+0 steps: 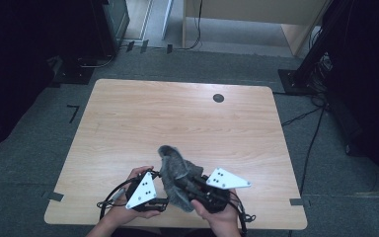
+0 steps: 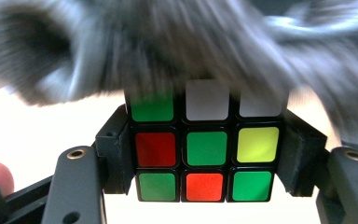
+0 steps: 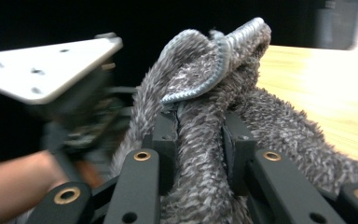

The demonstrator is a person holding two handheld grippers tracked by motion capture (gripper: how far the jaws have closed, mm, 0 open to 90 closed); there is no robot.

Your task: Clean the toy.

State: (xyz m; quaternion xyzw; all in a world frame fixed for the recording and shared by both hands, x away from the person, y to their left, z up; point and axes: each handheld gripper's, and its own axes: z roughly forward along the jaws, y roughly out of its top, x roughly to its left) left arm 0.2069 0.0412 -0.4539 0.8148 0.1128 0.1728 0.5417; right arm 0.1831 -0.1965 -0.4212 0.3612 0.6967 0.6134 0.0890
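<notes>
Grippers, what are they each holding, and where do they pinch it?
The left gripper clamps a puzzle cube by two opposite side faces. The right gripper pinches a bunched fold of the grey fluffy cloth.

A light wooden table (image 1: 128,123) stands on grey carpet (image 1: 24,163). It has a small dark round cap (image 1: 218,98) near its far edge. Black cables (image 1: 311,143) lie on the floor at its right.

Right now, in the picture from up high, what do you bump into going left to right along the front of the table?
Left claw with its white plate → fluffy grey cloth → right claw with its white plate, all over the wooden table.
</notes>
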